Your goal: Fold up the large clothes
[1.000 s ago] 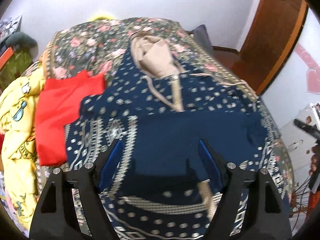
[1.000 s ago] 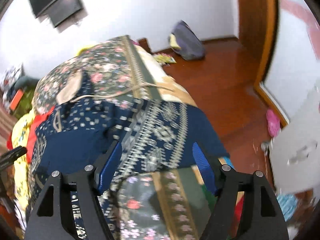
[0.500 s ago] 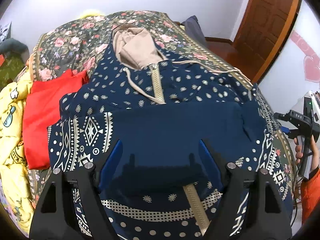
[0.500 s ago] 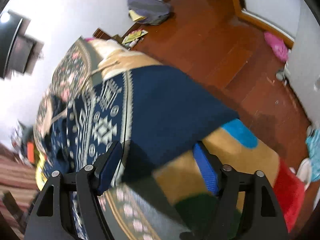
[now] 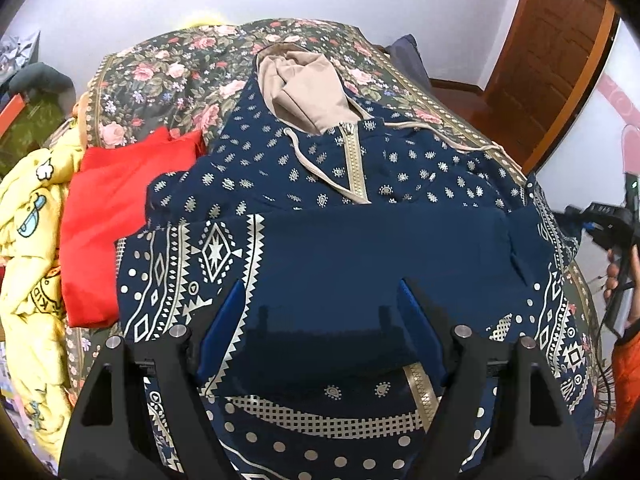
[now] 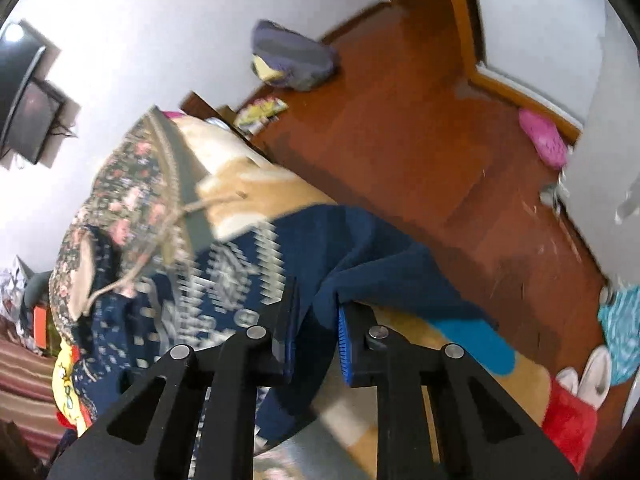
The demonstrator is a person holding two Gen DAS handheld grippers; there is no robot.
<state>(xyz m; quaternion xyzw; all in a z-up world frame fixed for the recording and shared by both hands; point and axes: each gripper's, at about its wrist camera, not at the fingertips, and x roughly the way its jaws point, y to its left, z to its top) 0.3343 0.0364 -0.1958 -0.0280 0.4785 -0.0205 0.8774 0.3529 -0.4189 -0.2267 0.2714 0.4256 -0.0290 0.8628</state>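
A navy patterned zip hoodie point(image 5: 360, 216) with a beige hood lies face up on the floral bedspread point(image 5: 160, 80). A plain navy part is folded across its middle. My left gripper point(image 5: 320, 320) is open and empty, hovering over the hoodie's lower half. My right gripper point(image 6: 316, 332) has closed on a fold of the hoodie's navy sleeve point(image 6: 372, 264) at the bed's right edge, where the cloth hangs over the side. The right gripper also shows in the left wrist view point(image 5: 612, 232), held in a hand.
A red garment point(image 5: 112, 208) and a yellow printed one point(image 5: 28, 240) lie at the left of the hoodie. Beside the bed is wooden floor point(image 6: 440, 140) with a grey bag point(image 6: 292, 56), pink slipper point(image 6: 542, 140) and a colourful rug point(image 6: 520, 380).
My right gripper has swung to the bed's right edge and closed on the sleeve. The left gripper has stayed open over the hoodie, with its view shifting slightly.
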